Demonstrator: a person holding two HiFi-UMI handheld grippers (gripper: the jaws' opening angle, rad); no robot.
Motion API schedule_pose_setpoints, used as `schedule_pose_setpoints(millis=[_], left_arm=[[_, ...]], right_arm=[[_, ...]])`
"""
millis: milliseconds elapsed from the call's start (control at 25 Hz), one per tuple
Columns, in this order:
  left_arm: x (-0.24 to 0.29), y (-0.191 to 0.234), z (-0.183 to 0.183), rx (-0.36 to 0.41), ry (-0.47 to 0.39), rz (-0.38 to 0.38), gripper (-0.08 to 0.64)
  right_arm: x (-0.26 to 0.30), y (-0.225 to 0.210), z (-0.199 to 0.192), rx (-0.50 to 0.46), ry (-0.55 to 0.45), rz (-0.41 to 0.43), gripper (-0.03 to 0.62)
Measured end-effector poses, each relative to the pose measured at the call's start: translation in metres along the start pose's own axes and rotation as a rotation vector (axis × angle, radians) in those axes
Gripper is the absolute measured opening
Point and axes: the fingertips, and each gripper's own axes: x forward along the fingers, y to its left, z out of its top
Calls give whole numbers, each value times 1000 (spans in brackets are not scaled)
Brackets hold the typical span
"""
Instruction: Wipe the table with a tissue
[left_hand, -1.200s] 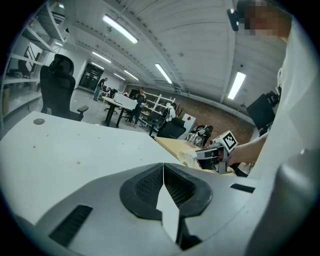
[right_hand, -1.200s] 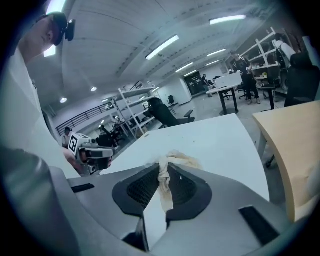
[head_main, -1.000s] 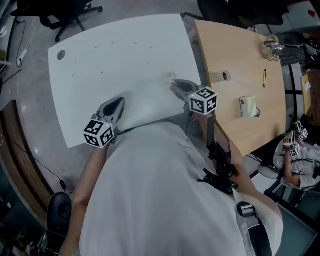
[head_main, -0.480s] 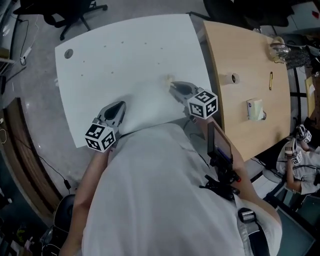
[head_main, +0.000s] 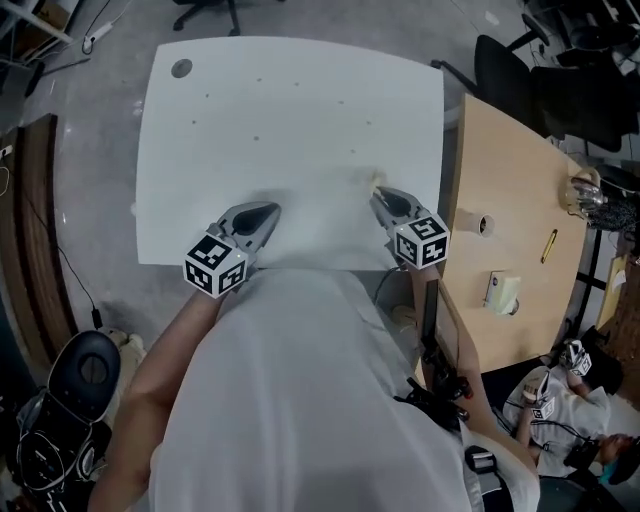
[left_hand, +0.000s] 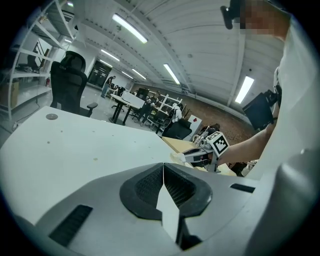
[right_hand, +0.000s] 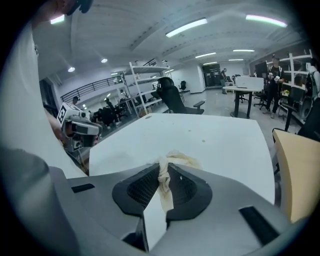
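Note:
My right gripper is shut on a crumpled cream tissue, low over the white table near its front right corner. In the right gripper view the tissue bunches out past the pads and a twisted strand runs down between them at my right gripper. My left gripper hovers over the table's front edge, to the left. Its jaws are shut with nothing between them. From the left gripper view, the right gripper and tissue show across the table.
A wooden table adjoins on the right, bearing a tape roll, a pen and a tissue pack. A black office chair stands behind it. A round hole marks the white table's far left corner.
My right gripper has sunk a little toward the tabletop and rolled, still holding the tissue. The head view has swung round, so the table sits squarer. The left gripper has hardly moved.

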Motion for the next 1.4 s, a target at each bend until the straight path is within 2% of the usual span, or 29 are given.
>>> schedule_pose_setpoints(millis=[320, 520, 800, 920, 1080, 1400], left_arm=[[8, 3, -1, -28, 8, 43, 8], [10, -1, 0, -33, 3, 81, 8], [12, -4, -10, -42, 5, 128, 8], [6, -4, -11, -48, 9, 157, 8], [0, -3, -12, -47, 12, 181, 8], [5, -4, -11, -43, 10, 144, 8]], right_arm=[[35, -53, 17, -197, 114, -57, 57], [63, -51, 19, -377, 205, -12, 57], [86, -45, -8, -527, 335, 27, 57], [90, -43, -11, -551, 358, 36, 55], [93, -40, -10, -536, 366, 55, 55], [96, -40, -8, -458, 354, 49, 55]])
